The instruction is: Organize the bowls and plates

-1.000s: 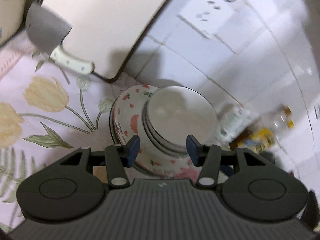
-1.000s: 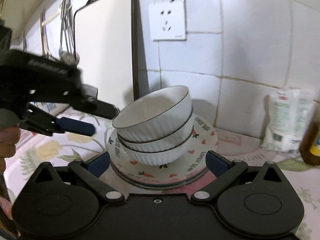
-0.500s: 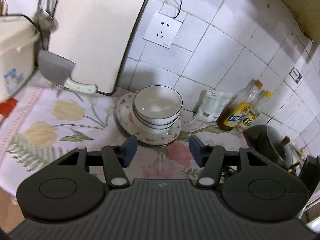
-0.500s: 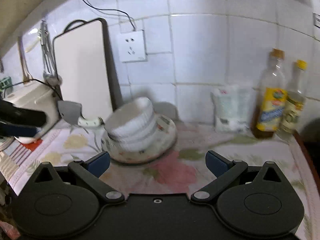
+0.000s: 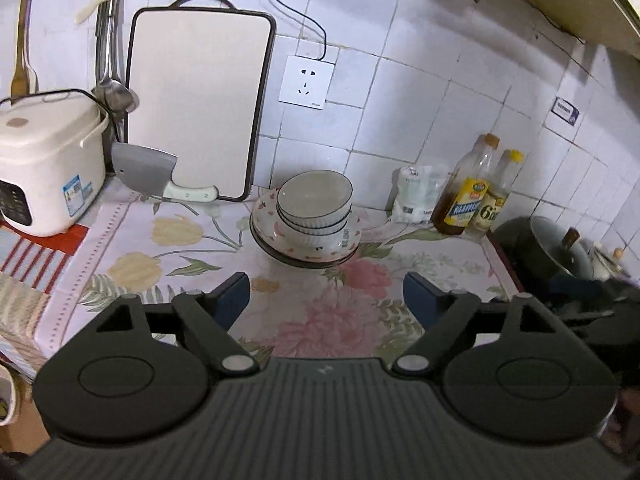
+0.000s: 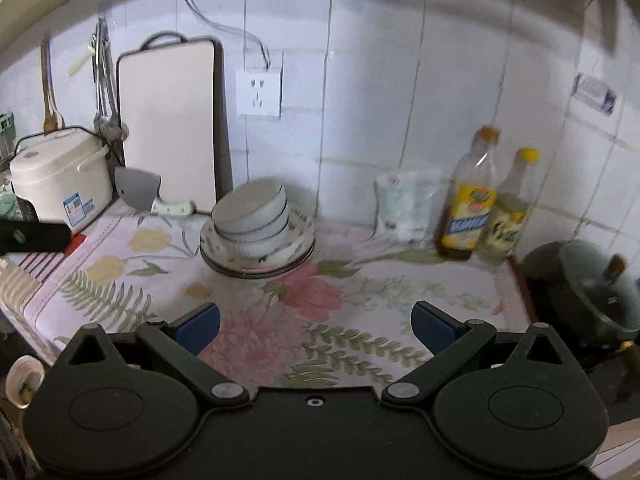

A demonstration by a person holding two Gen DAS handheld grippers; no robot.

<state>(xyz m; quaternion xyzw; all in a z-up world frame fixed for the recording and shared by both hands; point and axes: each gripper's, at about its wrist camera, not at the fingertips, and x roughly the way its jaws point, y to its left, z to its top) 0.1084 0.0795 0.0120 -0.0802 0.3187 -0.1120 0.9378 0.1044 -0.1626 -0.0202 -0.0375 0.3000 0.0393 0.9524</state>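
Home kitchen: white-tiled wall (image 5: 420, 92), floral plastic-covered counter (image 5: 340, 304), white rice cooker (image 5: 44, 160), grey cleaver (image 5: 144, 172), oil bottles (image 5: 466, 196), dark lidded pot (image 5: 548, 248).

Right gripper (image 6: 316, 326) jaws wide, nothing between them. Stacked bowls (image 6: 252, 216) sit on plates (image 6: 298, 246) near the wall, well apart from it. Frame's blurry, looks like three bowls.

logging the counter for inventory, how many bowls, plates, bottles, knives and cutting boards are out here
bowls: 3, nested white, on top of the plates
plates: at least 2 rims show; exact count unclear
bottles: 2, side by side at the wall
cleaver: 1
cutting board: 1, propped against the tiles
total: 9, if the plates are 2
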